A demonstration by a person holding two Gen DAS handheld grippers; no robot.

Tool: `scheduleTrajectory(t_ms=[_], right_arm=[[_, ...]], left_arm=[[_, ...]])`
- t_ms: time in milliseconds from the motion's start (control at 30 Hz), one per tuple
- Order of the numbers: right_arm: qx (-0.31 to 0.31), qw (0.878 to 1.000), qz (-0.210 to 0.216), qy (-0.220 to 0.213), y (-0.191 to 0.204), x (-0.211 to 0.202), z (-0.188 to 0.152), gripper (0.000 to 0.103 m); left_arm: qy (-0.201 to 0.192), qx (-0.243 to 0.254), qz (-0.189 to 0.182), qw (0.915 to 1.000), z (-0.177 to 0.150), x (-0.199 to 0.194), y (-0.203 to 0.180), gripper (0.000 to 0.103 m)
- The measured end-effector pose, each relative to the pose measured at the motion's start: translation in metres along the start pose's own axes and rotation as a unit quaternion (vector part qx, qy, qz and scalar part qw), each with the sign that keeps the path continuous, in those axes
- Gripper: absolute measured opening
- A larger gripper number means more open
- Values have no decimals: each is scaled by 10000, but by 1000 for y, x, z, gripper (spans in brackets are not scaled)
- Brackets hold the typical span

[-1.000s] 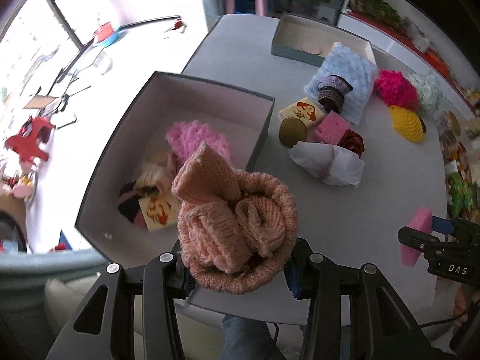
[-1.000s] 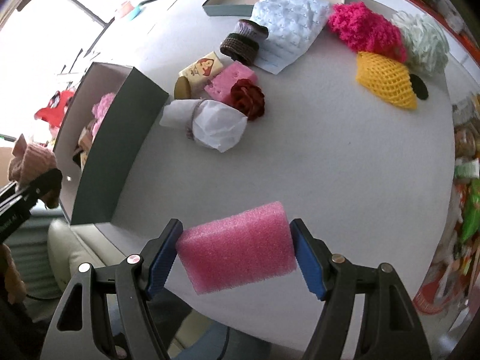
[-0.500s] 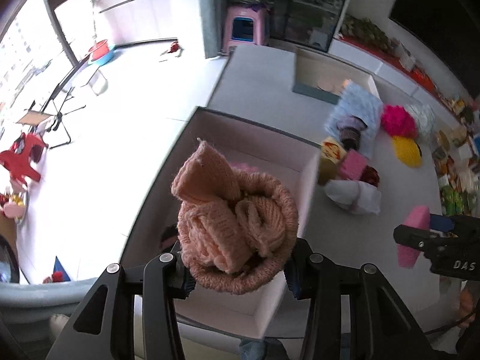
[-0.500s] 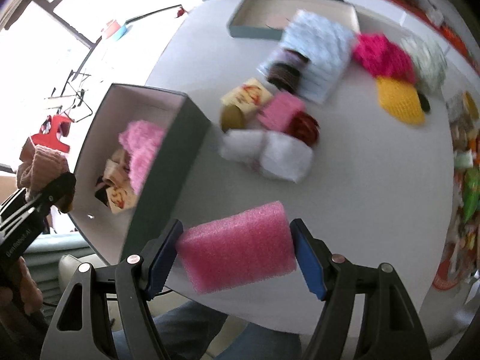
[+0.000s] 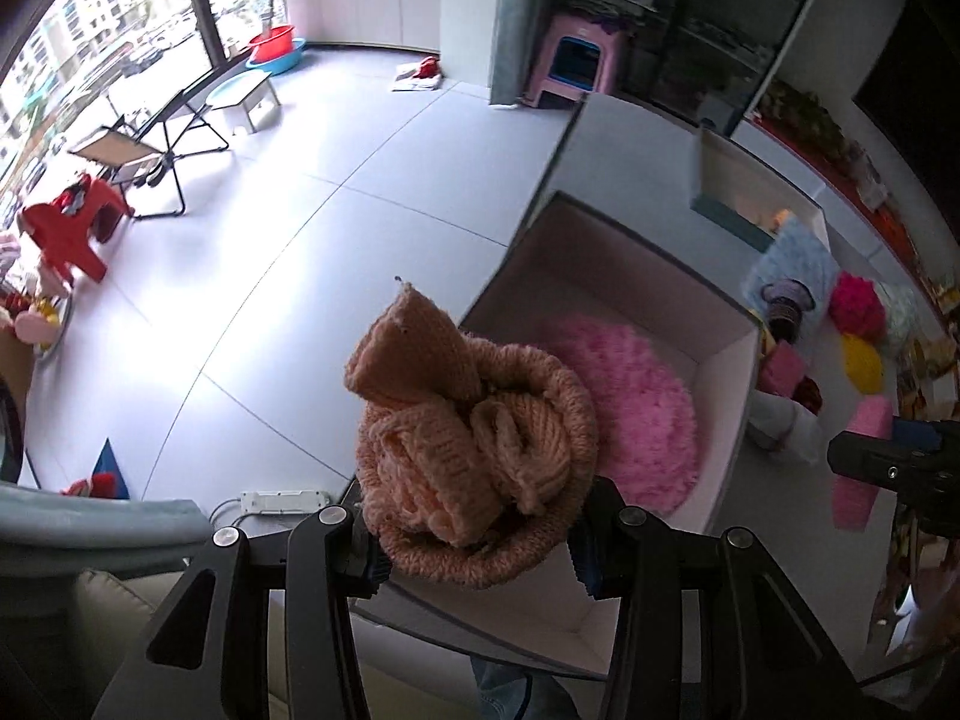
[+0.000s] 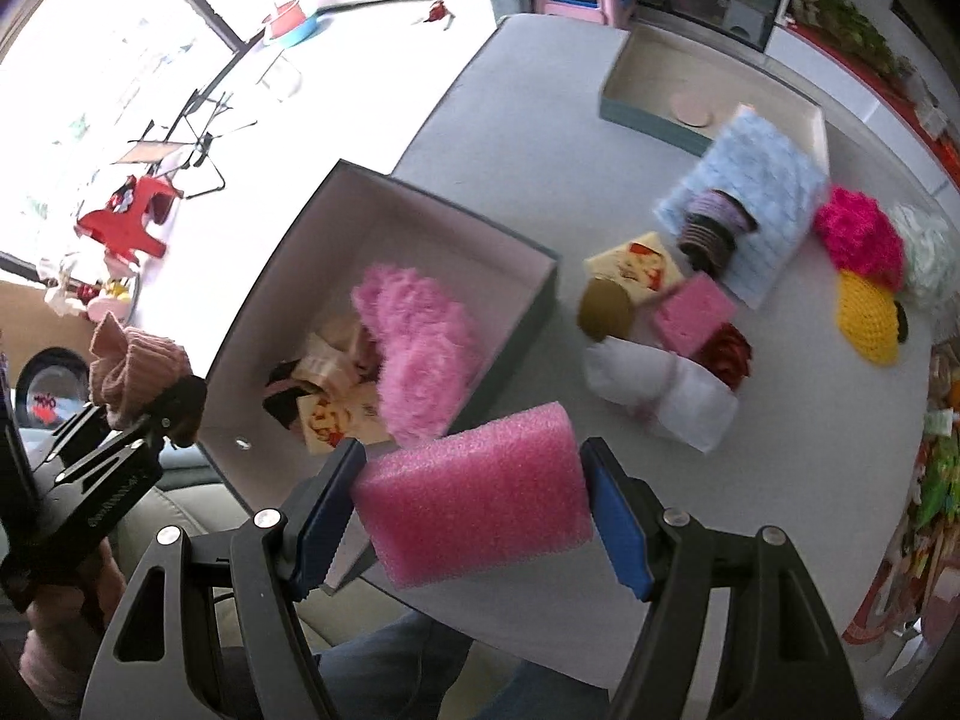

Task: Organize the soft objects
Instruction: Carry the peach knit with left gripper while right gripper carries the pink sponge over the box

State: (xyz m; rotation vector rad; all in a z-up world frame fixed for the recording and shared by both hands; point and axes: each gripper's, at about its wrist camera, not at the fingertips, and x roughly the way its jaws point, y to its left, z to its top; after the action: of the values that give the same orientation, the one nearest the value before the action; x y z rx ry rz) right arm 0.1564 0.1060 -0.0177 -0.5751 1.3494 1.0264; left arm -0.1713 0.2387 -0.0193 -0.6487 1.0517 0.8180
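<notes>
Left gripper (image 5: 477, 546): its two fingers (image 5: 354, 552) stand moderately apart and are closed against the sides of one peach knitted bundle (image 5: 474, 444), a rolled woollen piece whose folded tip points up and away from the gripper; the bundle hangs above the near left corner of the open grey box (image 6: 522, 324), partly over the floor beyond the table's left edge. Right gripper (image 6: 474, 516): its two blue-padded fingers (image 6: 618, 528) are spread wide and press on the short ends of one pink foam block (image 6: 474, 498), whose long axis runs across from finger to finger, roughly level; the block is held in the air over the near edge of the white table (image 6: 750, 528), just beside the box's near right corner. Inside the box lie one fluffy pink piece (image 6: 414, 348), its long axis running from the far wall toward the near right corner, and a small heap of cream and dark items (image 6: 324, 390) whose number cannot be told. On the table right of the box: one cream printed cushion (image 6: 636, 267), one pink sponge (image 6: 693, 312), one dark red fabric rose (image 6: 726, 354), one white cloth bundle (image 6: 666, 390), one pale blue quilted cloth (image 6: 762, 204), one magenta pompom (image 6: 858, 234) and one yellow knitted piece (image 6: 867, 318). A second, shallow box (image 6: 648, 90) sits at the table's far edge.
</notes>
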Motion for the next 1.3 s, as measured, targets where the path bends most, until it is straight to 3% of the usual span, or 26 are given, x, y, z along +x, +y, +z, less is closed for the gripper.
scheduleTrajectory(t_ms=[400,833,1300], right_arm=[[-482,9983,0,330,50,29,23,76],[111,9988,51,480,45,54,56,77],[333,9976,5,613,49,81,81,77]], left_arm=[[258,108,-104,9996,-2,22,2,47],[472,340,-202,9981,1,47,-8,47],[671,368,-246,9968,8,64,-12,47]])
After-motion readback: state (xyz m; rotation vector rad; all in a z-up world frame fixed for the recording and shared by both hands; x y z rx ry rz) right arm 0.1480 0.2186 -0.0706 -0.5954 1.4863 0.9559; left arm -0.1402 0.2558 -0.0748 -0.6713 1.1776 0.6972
